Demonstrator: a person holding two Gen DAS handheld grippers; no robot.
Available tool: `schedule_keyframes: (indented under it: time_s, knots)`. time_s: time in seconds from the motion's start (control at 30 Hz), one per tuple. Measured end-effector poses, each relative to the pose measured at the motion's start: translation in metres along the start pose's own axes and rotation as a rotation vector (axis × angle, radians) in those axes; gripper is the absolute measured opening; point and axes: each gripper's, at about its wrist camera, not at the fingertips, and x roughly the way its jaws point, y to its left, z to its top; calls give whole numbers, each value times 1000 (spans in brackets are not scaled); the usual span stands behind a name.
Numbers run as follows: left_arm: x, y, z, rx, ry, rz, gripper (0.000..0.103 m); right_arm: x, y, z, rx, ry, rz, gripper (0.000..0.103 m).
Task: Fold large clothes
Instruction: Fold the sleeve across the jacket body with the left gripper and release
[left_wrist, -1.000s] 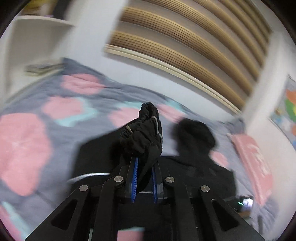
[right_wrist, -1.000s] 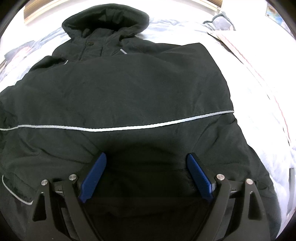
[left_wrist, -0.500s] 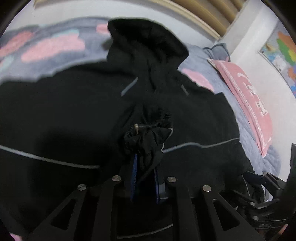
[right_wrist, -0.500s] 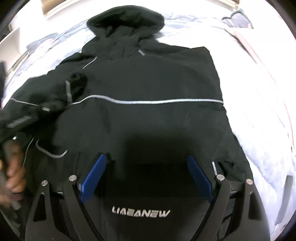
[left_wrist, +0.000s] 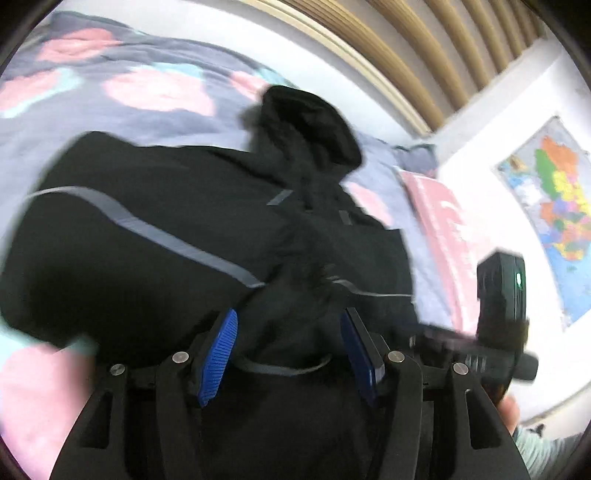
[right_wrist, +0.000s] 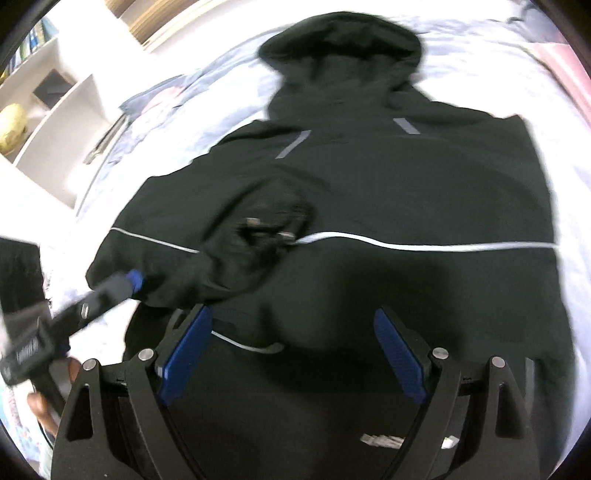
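A black hooded jacket (right_wrist: 369, 206) with thin reflective stripes lies spread flat on a bed (left_wrist: 122, 110), hood toward the headboard. One sleeve (right_wrist: 251, 247) is folded across its front. The left gripper (left_wrist: 291, 343) is opening its jaws, the sleeve cuff loose between the blue pads. The right gripper (right_wrist: 291, 350) hovers above the jacket's lower part, spread wide and holding nothing. The bedcover is grey with pink patches.

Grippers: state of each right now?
Left gripper: jaws opening, sleeve between them, pads off it.
Right gripper: open, empty, over the jacket.
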Motion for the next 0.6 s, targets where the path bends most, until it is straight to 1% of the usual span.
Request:
schedule_keyframes:
  time_s: [0.03, 0.1, 0.13, 0.17, 0.2, 0.23, 0.27, 0.3, 0.33, 0.37, 0.43, 0.5, 0.57, 0.6]
  knots:
    - [-5, 4, -2, 2, -6, 40, 60, 5, 2, 2, 4, 0, 6, 91]
    - [-16, 10, -5, 18, -8, 166, 59, 24, 4, 14, 55, 0, -1, 91]
    - [-24, 11, -7, 41, -14, 228, 59, 30, 2, 17, 85, 5, 7, 91]
    - [-30, 11, -9, 58, -23, 265, 59, 38, -2, 20, 129, 20, 27, 85]
    - [-35, 13, -8, 59, -31, 281, 59, 48, -6, 26, 165, 36, 70, 64]
    - [-41, 16, -7, 44, -40, 286, 59, 56, -7, 30, 176, 54, 106, 51]
    - [-46, 21, -7, 34, -47, 290, 59, 60, -4, 33, 163, 64, 101, 36]
    - [-50, 23, -4, 29, -61, 300, 59, 58, -2, 34, 139, 55, 91, 31]
    - [-50, 24, 2, 31, -74, 320, 59, 53, 1, 35, 116, 43, 80, 27]
    - [-49, 24, 7, 37, -85, 344, 59, 43, 4, 36, 85, 21, 62, 25]
    - [-46, 19, 20, 67, -100, 390, 59, 8, 5, 38, 19, -59, 10, 24]
    - [-43, 11, 34, 109, -108, 423, 59, -27, -2, 42, -16, -128, -28, 23]
    - [-37, 1, 46, 135, -108, 403, 59, -68, -19, 47, -40, -204, -109, 23]
    - [-30, -4, 53, 147, -105, 385, 59, -83, -28, 47, -45, -229, -141, 23]
